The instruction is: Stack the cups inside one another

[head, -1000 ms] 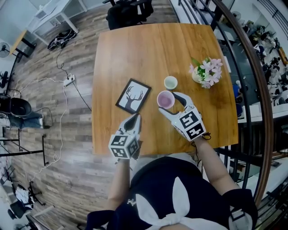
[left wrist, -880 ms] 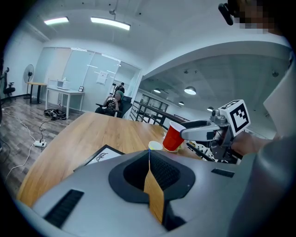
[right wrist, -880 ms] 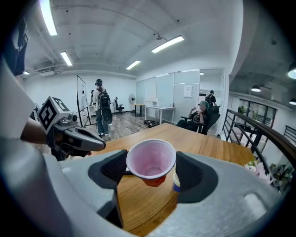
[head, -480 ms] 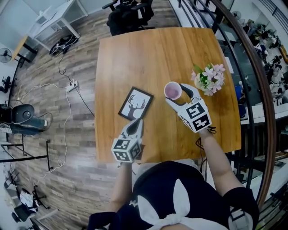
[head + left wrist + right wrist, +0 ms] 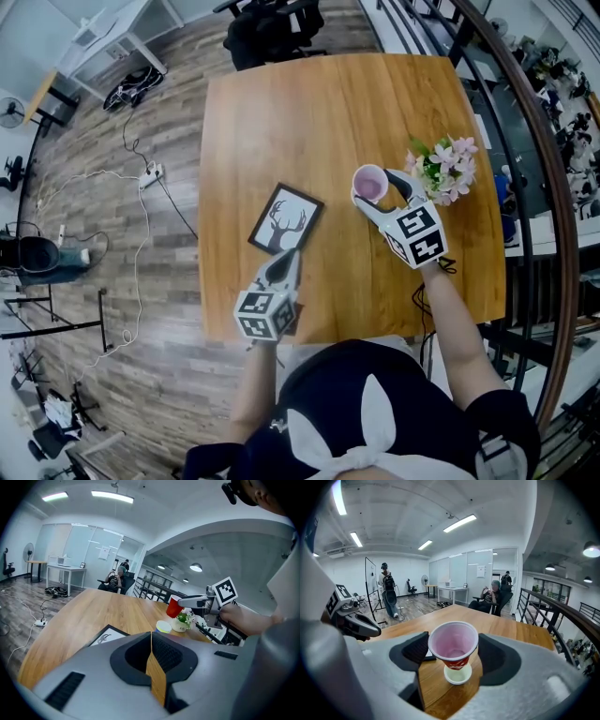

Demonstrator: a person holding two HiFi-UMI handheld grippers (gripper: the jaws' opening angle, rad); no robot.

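My right gripper (image 5: 377,190) is shut on a red cup (image 5: 370,183) with a pale pink inside, held upright in the air. In the right gripper view the red cup (image 5: 453,645) hangs between the jaws, directly over a small pale-green cup (image 5: 457,675) standing on the table. The left gripper view shows the red cup (image 5: 175,606) above and apart from the small cup (image 5: 163,626). From the head view the small cup is hidden under the red one. My left gripper (image 5: 282,266) is shut and holds nothing, near the table's front edge.
A black-framed deer picture (image 5: 286,218) lies flat just beyond the left gripper. A pot of pink flowers (image 5: 444,169) stands close to the right of the red cup. The wooden table (image 5: 281,112) ends near a railing on the right. People are in the room behind.
My right gripper has carried the red cup away from me and to the right, until it covers the small cup. The left gripper has barely shifted.
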